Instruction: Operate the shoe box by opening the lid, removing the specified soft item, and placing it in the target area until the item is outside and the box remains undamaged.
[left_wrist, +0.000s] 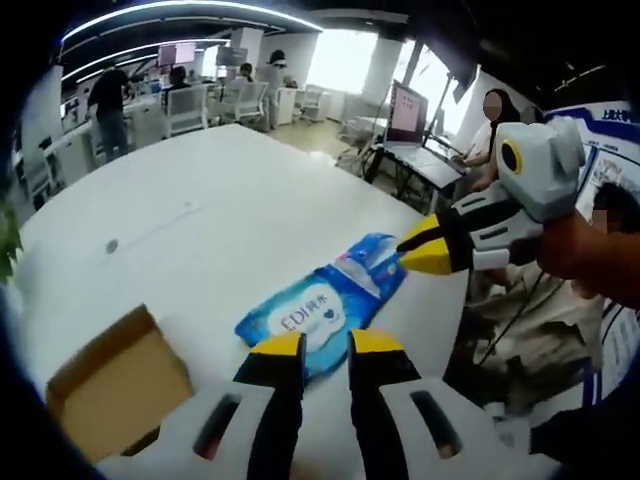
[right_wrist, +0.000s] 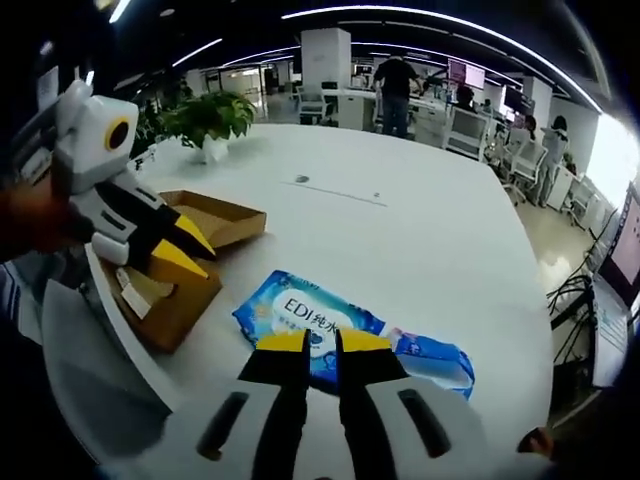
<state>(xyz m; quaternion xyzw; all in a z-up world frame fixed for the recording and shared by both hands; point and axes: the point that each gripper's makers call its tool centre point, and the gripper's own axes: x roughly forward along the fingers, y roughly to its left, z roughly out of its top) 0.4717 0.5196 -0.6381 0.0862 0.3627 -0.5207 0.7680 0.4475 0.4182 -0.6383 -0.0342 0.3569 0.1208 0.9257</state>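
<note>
The white surface (right_wrist: 420, 230) carries an open cardboard shoe box (right_wrist: 185, 262) and, beside it, the blue wipes pack (right_wrist: 330, 330), lying flat outside the box. The left gripper (left_wrist: 326, 345) and the right gripper (right_wrist: 312, 342) hover over the pack, jaws slightly apart, holding nothing.

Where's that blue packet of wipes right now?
The blue wipes packet lies flat on the white table, outside and beside the open cardboard box, just ahead of both grippers' jaws.

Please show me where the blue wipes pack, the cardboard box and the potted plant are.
blue wipes pack (right_wrist: 310, 318), right gripper view, on its printed front.
cardboard box (right_wrist: 215, 217), right gripper view, on its open lid.
potted plant (right_wrist: 205, 115), right gripper view, on its leaves.
</note>
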